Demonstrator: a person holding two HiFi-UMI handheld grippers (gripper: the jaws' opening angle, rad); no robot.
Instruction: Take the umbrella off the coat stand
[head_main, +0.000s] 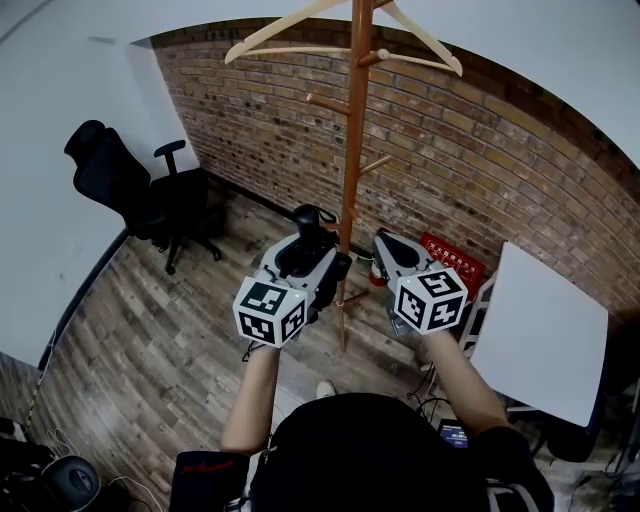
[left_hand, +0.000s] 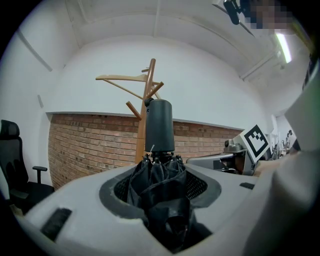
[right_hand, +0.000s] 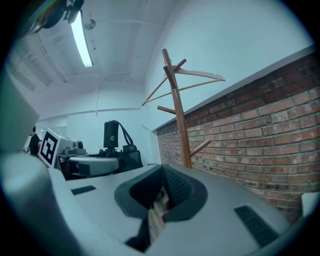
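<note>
Here the left tongs (left_hand: 159, 187) grip the folded umbrella (left_hand: 160, 130), upright, handle topmost, off the pegs of the coat stand (left_hand: 149, 80) and just beside its post; the right tongs (right_hand: 161, 190), farther from it, seem closed and empty.

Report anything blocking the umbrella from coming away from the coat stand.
Nothing visible does. The left gripper is shut on the folded umbrella, which sits on the person's side of the coat stand, apparently apart from its pegs and well below the hanger.
</note>
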